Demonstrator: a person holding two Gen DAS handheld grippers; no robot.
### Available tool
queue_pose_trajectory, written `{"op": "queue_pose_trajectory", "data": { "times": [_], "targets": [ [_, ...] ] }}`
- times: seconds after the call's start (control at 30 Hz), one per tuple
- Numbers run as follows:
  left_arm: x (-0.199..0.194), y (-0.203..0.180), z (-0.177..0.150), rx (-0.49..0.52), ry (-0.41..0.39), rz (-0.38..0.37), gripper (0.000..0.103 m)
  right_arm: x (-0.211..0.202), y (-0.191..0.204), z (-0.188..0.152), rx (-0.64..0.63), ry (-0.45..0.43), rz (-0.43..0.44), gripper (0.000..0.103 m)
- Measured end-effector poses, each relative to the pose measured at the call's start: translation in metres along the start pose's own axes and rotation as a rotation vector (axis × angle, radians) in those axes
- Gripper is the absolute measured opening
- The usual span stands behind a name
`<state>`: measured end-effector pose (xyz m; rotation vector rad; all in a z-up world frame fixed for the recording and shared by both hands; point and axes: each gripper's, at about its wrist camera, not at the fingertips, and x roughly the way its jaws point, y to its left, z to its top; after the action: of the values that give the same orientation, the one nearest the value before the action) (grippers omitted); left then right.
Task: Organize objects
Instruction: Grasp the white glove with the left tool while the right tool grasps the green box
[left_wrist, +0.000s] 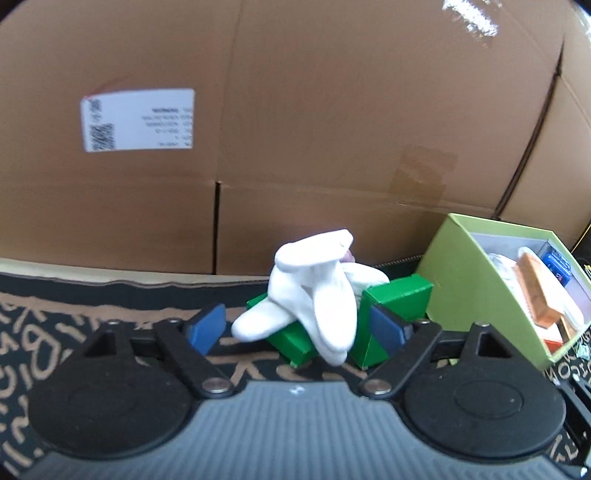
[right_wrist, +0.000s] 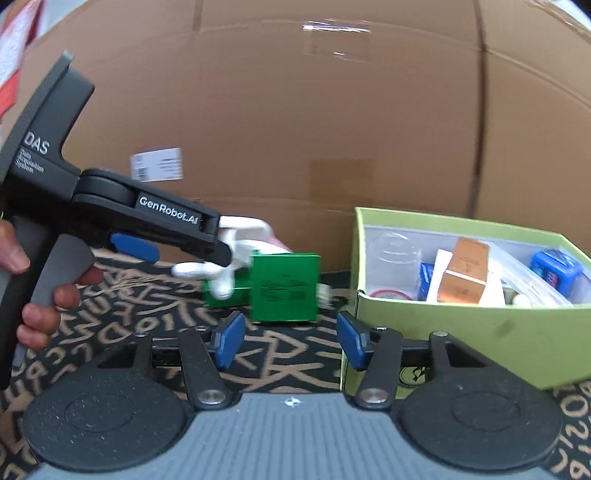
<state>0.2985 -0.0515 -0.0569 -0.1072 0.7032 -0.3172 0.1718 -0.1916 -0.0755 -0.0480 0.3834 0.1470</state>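
Note:
White socks (left_wrist: 314, 295) lie in a heap on top of green boxes (left_wrist: 399, 295) on the patterned mat. My left gripper (left_wrist: 295, 325) is open, its blue pads either side of the socks and one green box, not closed on them. In the right wrist view the left gripper (right_wrist: 177, 251) reaches in from the left over the socks (right_wrist: 221, 273). A green box (right_wrist: 284, 288) stands upright in front of my right gripper (right_wrist: 291, 341), which is open and empty, a little short of it. A light green open box (right_wrist: 480, 332) stands at the right.
The light green box (left_wrist: 461, 269) holds a copper-coloured box (right_wrist: 467, 269), a blue item (right_wrist: 550, 269), a clear cup (right_wrist: 395, 254) and plastic bags. A large cardboard carton (right_wrist: 295, 110) walls off the back. The black mat (right_wrist: 110, 314) has tan lettering.

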Motion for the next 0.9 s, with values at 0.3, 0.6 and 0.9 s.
{"op": "queue_pose_trajectory", "data": {
  "times": [0.3, 0.6, 0.9],
  "targets": [
    [-0.010, 0.028, -0.009, 0.019, 0.062, -0.073, 0.017, 0.017, 0.027, 0.010, -0.045, 0.016, 0.026, 0.073],
    [-0.069, 0.077, -0.047, 0.062, 0.159, -0.033, 0.018, 0.078, 0.047, 0.031, -0.161, 0.051, -0.054, 0.080],
    [-0.087, 0.080, -0.051, 0.094, 0.093, 0.012, 0.064, 0.104, 0.037, 0.031, -0.133, 0.115, -0.032, 0.063]
  ]
}}
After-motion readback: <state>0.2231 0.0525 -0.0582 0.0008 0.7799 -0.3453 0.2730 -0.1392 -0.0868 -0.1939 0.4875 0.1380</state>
